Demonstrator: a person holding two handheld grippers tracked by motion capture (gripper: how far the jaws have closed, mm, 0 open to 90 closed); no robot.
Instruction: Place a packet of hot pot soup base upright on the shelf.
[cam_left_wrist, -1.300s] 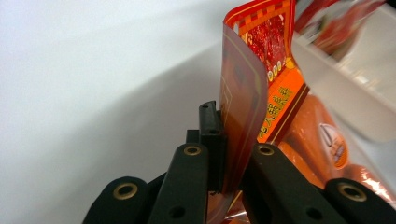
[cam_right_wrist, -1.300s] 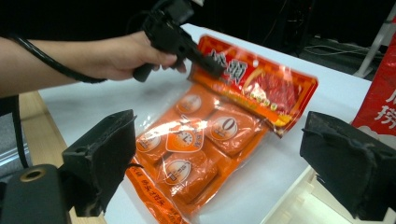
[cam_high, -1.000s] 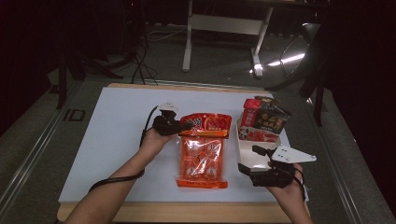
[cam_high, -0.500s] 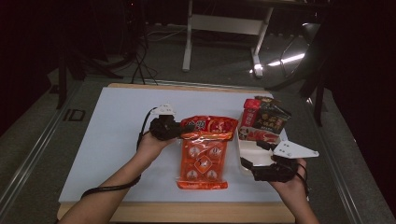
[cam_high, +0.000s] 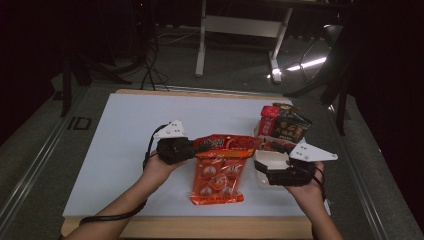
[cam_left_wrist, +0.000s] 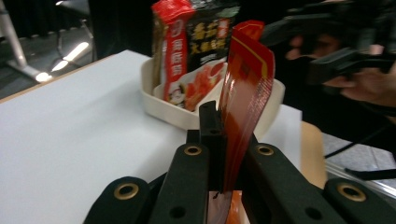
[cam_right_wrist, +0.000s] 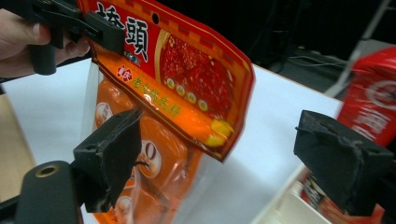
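An orange and red snack bag (cam_high: 218, 175) lies in the middle of the white table, with its red top strip lifted. My left gripper (cam_high: 192, 148) is shut on the left end of that strip. In the left gripper view the red edge of the bag (cam_left_wrist: 245, 88) stands up between the closed left gripper (cam_left_wrist: 224, 140). My right gripper (cam_high: 261, 171) hovers just right of the bag, open. In the right gripper view the bag (cam_right_wrist: 187, 88) hangs beyond the spread right gripper (cam_right_wrist: 224, 163), not touching its pads (cam_right_wrist: 112, 154). The left gripper (cam_right_wrist: 70, 23) grips the bag's top corner.
A white tray (cam_high: 261, 181) sits at the right, beside my right hand, holding several upright snack packets (cam_high: 282, 125). In the left gripper view the tray (cam_left_wrist: 173, 114) stands right behind the bag. The wooden table edge (cam_high: 200, 227) runs along the front.
The left gripper has drawn the bag's top strip toward the person, raising and folding it. The right gripper has shifted slightly forward, closer to the bag's right side.
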